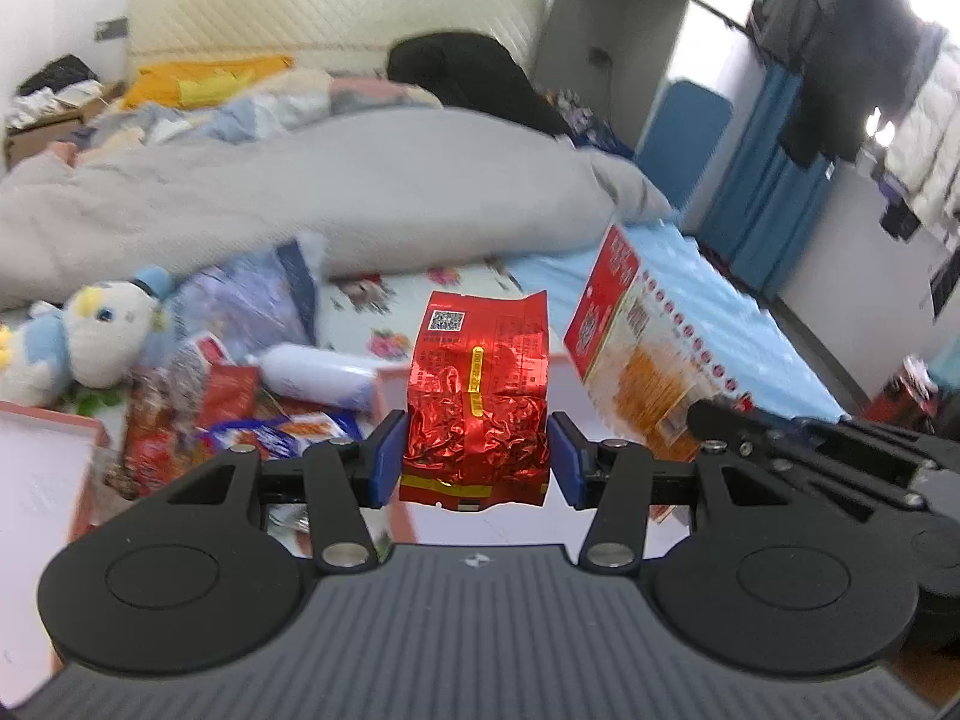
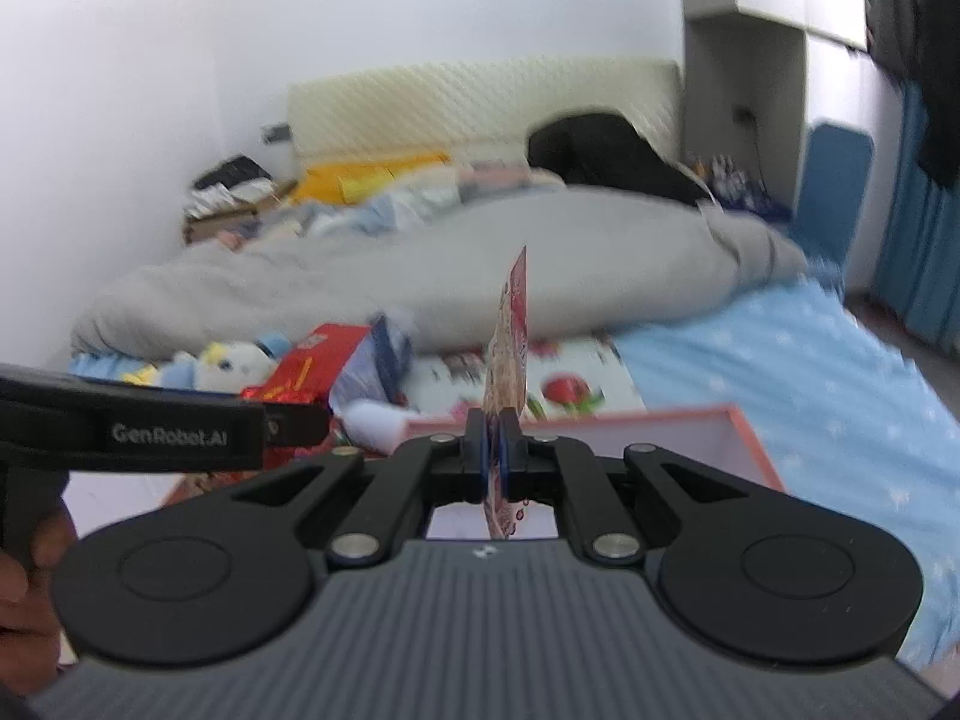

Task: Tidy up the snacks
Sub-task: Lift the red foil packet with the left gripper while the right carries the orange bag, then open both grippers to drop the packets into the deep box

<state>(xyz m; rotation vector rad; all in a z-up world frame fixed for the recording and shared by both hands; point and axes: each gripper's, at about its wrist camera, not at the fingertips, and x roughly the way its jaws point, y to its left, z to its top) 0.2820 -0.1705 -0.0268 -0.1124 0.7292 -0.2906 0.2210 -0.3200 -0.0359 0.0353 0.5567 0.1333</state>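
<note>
Your left gripper (image 1: 474,459) pinches a crinkled red foil packet (image 1: 477,402), held above the bed; your right gripper (image 2: 493,450) is pressed tight on a flat snack bag (image 2: 513,336) by its edge; several snacks (image 1: 198,402) lie heaped in the pink-edged box (image 1: 54,426), so sorting looks partly done.

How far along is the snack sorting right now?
Done: unclear. In hand: left hand-held gripper clamps a red foil packet; right hand-held gripper pinches a flat red-and-orange bag. Left: a snack pile beside the white tube.
</note>
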